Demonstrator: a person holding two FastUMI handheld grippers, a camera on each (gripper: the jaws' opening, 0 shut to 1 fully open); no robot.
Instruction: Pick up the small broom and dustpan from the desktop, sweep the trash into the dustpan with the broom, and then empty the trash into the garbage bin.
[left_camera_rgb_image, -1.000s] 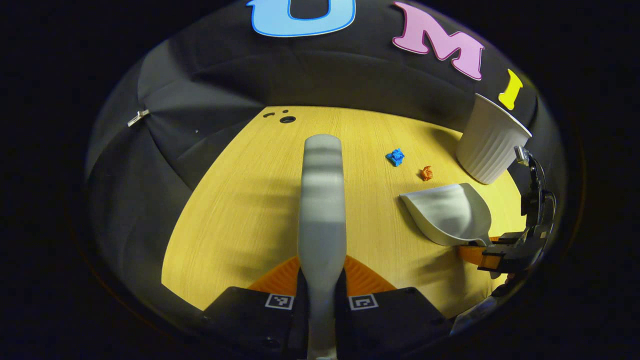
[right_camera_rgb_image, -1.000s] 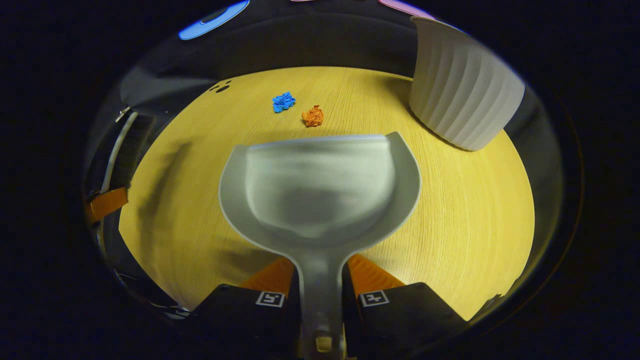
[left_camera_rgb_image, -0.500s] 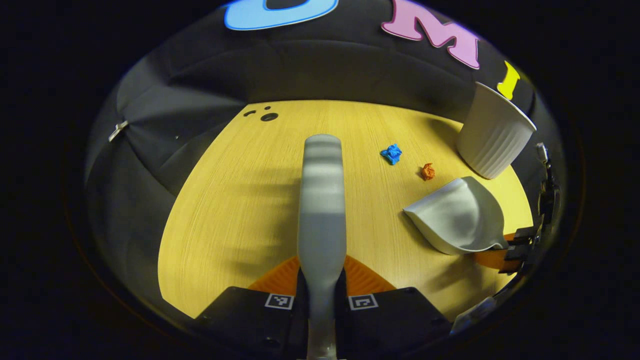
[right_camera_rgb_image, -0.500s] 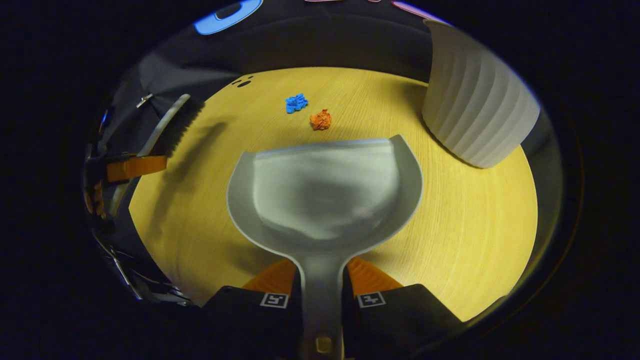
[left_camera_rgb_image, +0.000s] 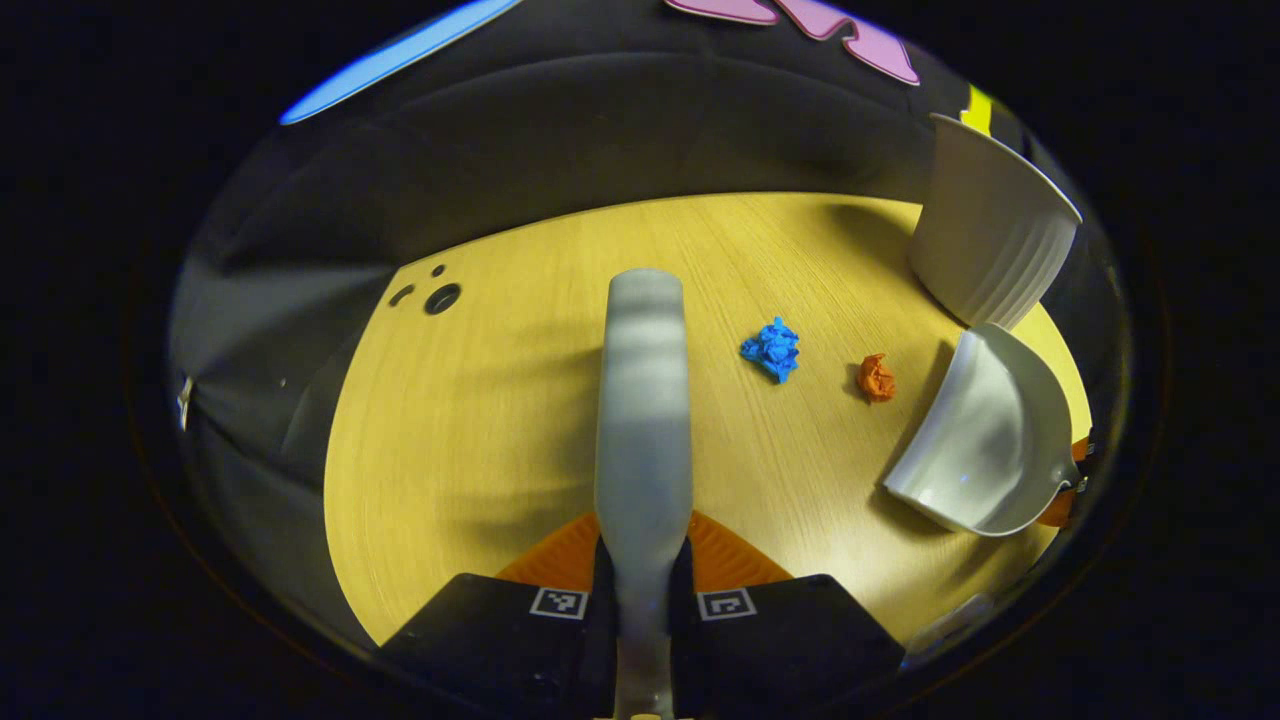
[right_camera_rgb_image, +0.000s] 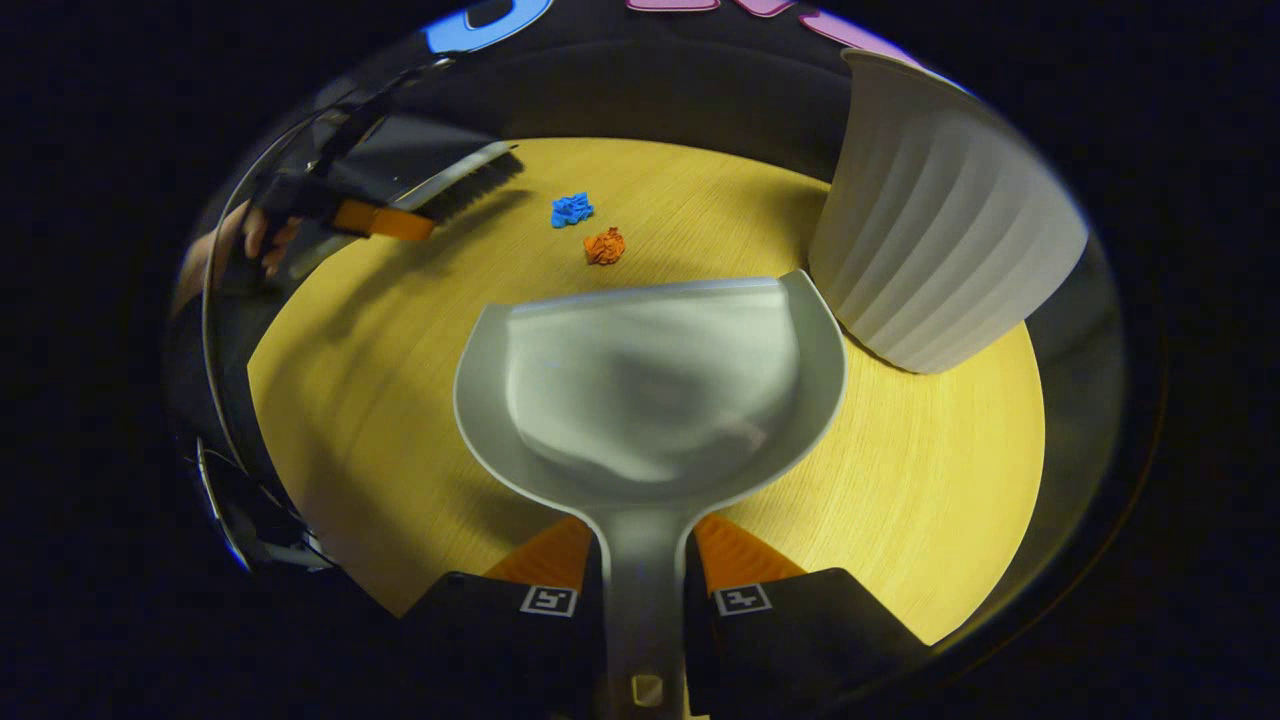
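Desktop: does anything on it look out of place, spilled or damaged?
Two crumpled scraps lie loose on the wooden desktop: a blue paper wad and an orange paper wad, ahead of the dustpan, outside the white garbage bin. The bin stands upright. Nothing looks damaged.

You see a pale wood-grain yellow desktop (left_camera_rgb_image: 500, 420), a blue paper scrap (left_camera_rgb_image: 771, 349) with an orange scrap (left_camera_rgb_image: 876, 377) at its 4 o'clock, a grey dustpan (right_camera_rgb_image: 650, 385), a white ribbed bin (right_camera_rgb_image: 940, 240), and a grey broom (left_camera_rgb_image: 643, 400) gripped by orange, black-housed fingers (left_camera_rgb_image: 560, 555).
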